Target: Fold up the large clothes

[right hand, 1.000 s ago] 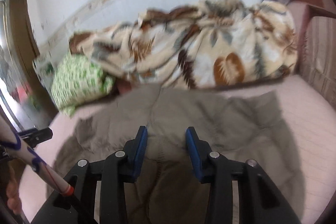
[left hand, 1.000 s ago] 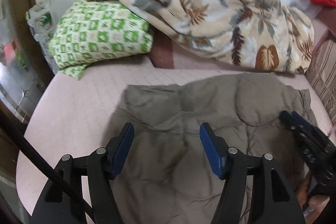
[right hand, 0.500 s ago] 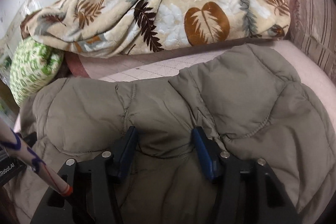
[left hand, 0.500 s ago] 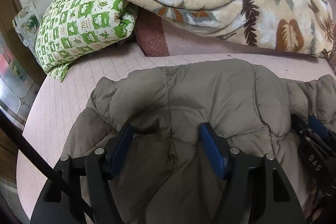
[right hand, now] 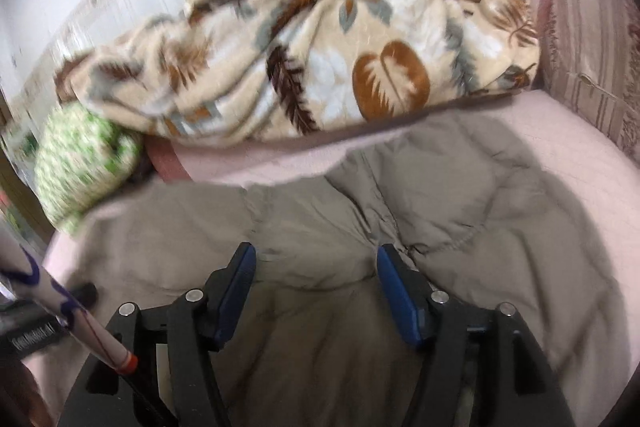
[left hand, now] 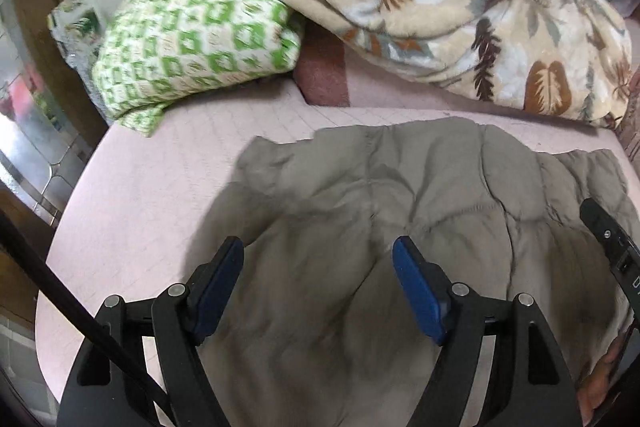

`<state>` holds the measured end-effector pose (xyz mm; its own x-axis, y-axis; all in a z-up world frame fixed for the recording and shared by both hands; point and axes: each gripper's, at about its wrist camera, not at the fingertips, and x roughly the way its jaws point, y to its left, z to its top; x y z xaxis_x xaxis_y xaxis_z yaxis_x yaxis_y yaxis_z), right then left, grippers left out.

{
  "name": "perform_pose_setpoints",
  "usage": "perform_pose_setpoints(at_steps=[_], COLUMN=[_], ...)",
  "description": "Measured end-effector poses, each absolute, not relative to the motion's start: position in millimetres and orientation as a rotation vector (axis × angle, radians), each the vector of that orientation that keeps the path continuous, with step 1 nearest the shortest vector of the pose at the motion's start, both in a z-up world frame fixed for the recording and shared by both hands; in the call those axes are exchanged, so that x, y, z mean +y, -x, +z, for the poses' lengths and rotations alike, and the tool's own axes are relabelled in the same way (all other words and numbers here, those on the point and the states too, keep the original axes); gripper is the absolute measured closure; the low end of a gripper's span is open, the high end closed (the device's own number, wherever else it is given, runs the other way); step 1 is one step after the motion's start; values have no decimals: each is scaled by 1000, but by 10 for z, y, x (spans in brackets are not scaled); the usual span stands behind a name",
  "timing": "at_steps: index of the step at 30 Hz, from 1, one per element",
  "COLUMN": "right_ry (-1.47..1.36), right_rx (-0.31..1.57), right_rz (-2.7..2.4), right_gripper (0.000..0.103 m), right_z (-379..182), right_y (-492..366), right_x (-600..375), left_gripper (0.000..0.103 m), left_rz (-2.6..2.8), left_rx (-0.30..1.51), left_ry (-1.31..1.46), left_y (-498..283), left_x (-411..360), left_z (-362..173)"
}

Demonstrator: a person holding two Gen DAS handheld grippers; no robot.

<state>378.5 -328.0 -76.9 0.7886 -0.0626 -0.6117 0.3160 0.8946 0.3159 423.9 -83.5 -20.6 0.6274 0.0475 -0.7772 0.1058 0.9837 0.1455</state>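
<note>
Two claws were poised over an olive quilted jacket [left hand: 400, 211] spread on the pink bed [left hand: 160, 187]. Left claw [left hand: 318, 263]: blue-padded fingers apart, gripping nothing, above the jacket's left portion. Right claw [right hand: 312, 267]: fingers likewise apart, over a puffed fold near the middle. The jacket's far edge lay just short of a leaf-print blanket [right hand: 320, 67] (heaped along the wall), with a strip of bare bed between. Open bed lay left of the jacket's edge, toward a green-checked pillow [left hand: 192, 47].
</note>
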Motion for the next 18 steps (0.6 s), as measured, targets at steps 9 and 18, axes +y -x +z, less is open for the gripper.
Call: perform_pose_setpoints(at_steps=[9, 18], right_ry=[-91, -70], right_rx=[780, 881], right_rz=[-148, -327], right_gripper=[36, 29], right_z=[-666, -854], right_y=[-3340, -2679], right_x=[-2637, -3199], left_gripper=[26, 27], left_rz=[-6, 38], left_rx=[1001, 966], left_ry=[-178, -74], left_y=[-3858, -3713], left_x=[-429, 95], left_z=[-651, -438])
